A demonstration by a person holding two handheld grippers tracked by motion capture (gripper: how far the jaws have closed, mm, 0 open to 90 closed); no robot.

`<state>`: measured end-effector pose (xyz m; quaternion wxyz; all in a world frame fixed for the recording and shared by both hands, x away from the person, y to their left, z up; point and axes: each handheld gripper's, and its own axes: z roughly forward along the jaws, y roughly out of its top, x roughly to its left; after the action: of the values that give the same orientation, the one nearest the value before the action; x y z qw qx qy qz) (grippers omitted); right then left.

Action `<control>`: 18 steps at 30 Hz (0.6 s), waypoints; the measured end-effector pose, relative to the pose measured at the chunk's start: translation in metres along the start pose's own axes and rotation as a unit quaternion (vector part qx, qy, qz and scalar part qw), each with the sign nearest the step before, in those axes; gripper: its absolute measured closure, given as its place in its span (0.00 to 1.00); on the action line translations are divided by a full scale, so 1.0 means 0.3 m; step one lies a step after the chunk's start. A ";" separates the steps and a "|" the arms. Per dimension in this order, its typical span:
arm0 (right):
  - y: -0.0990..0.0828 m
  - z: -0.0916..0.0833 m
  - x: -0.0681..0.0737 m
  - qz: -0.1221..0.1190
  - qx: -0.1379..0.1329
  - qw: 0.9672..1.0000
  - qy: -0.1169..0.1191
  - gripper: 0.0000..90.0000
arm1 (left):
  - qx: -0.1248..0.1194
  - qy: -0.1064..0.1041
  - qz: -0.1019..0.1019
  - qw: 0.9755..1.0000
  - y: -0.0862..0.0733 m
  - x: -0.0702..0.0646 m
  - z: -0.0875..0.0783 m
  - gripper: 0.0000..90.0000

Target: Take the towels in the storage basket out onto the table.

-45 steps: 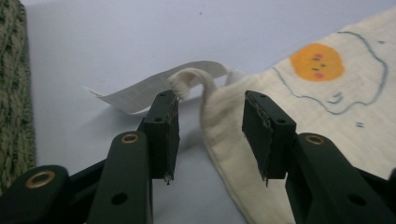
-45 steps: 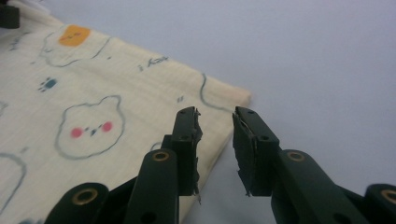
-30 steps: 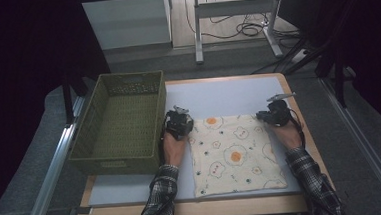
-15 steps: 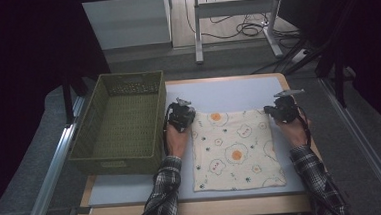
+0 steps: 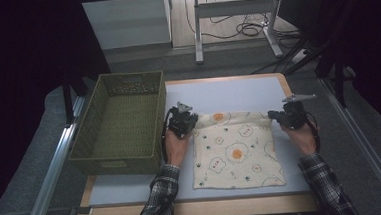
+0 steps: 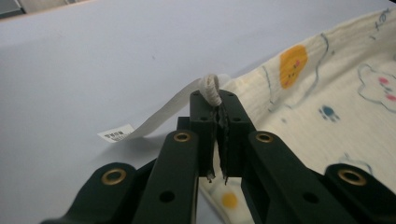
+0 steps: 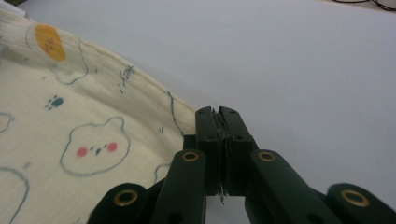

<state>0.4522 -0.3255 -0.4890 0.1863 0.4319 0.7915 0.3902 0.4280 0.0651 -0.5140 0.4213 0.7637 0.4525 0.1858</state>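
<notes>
Blue table (image 5: 237, 92): both grippers (left (image 5: 181, 122), right (image 5: 290, 116)) clamped on printed cloth (image 5: 236, 152) far corners, forearms parallel.

This looks like a lab or recording room set up for handling trials, not a home. A pale work table (image 5: 237, 92) with a wooden rim stands on grey carpet (image 5: 31, 162), with dark curtains (image 5: 20, 58) closing in at nine and three o'clock. At twelve o'clock, metal desk legs (image 5: 232, 9) stand on a wood floor where loose black cables (image 5: 246, 30) lie. Aluminium rails (image 5: 52, 166) flank the table.
</notes>
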 end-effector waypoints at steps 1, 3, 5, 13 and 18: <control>-0.008 -0.005 0.004 0.001 -0.001 1.000 0.003 0.98 | -0.001 -0.004 0.000 1.000 -0.013 -0.007 -0.009 0.96; -0.029 -0.020 0.013 0.002 -0.003 1.000 0.006 0.98 | -0.003 -0.007 0.005 1.000 -0.029 -0.018 -0.021 0.96; -0.056 -0.041 0.026 0.001 -0.004 1.000 0.012 0.98 | -0.002 -0.014 0.009 1.000 -0.052 -0.038 -0.036 0.96; -0.122 -0.116 0.064 -0.001 -0.011 1.000 0.023 0.98 | -0.006 -0.032 0.028 0.999 -0.122 -0.098 -0.081 0.95; -0.150 -0.167 0.092 -0.008 -0.014 1.000 0.027 0.98 | -0.013 -0.044 0.033 0.998 -0.156 -0.128 -0.122 0.95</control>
<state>0.3811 -0.3400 -0.4914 0.1739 0.4123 0.7944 0.4108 0.3588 0.0610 -0.5272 0.4442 0.7803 0.4055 0.1715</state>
